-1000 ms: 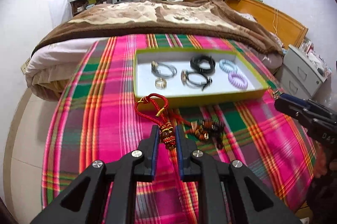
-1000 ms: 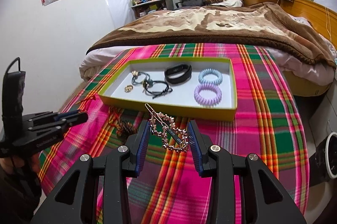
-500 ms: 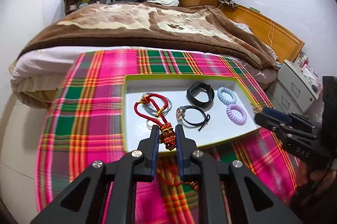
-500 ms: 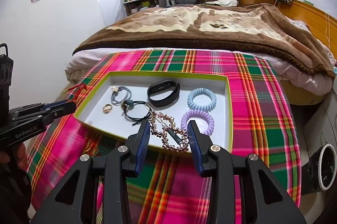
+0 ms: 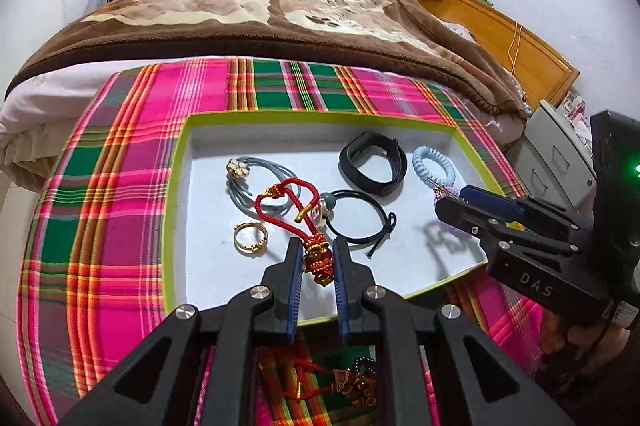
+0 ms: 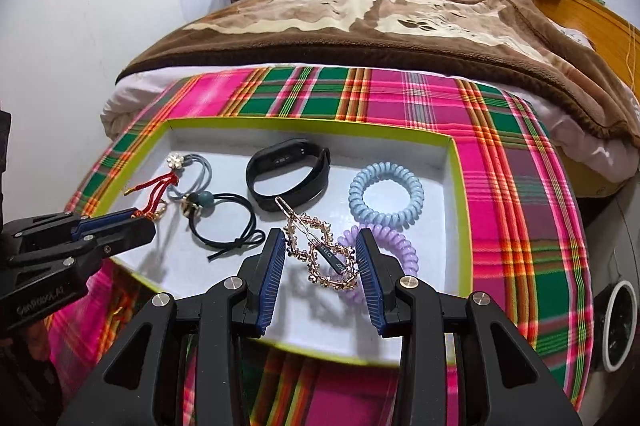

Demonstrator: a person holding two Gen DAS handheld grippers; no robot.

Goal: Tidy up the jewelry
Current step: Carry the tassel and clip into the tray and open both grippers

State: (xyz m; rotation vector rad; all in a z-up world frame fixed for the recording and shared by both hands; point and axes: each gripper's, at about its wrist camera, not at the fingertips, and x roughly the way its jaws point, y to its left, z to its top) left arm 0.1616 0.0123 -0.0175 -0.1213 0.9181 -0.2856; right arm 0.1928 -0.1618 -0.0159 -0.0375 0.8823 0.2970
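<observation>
A shallow green-rimmed tray (image 5: 176, 193) (image 6: 462, 185) lies on the plaid cloth. My left gripper (image 5: 316, 258) is shut on a red cord charm (image 5: 288, 201) and holds it over the tray's front; its tassel end hangs below. My right gripper (image 6: 320, 254) is shut on a gold hair clip (image 6: 316, 246), held over the tray near a purple coil tie (image 6: 384, 242). In the tray lie a black band (image 6: 288, 173), a blue coil tie (image 6: 386, 193), a black hair tie (image 6: 224, 222), a grey hair tie (image 5: 256, 181) and a gold ring (image 5: 250, 238).
The plaid cloth (image 5: 112, 185) covers a round table beside a bed with a brown blanket (image 5: 260, 17). A grey drawer unit (image 5: 560, 149) stands at the right. The other gripper shows in each view, the right one (image 5: 452, 201) and the left one (image 6: 136, 226).
Both grippers have risen from the cloth and moved forward over the tray, carrying the red cord charm and the gold hair clip. Both stayed shut on them.
</observation>
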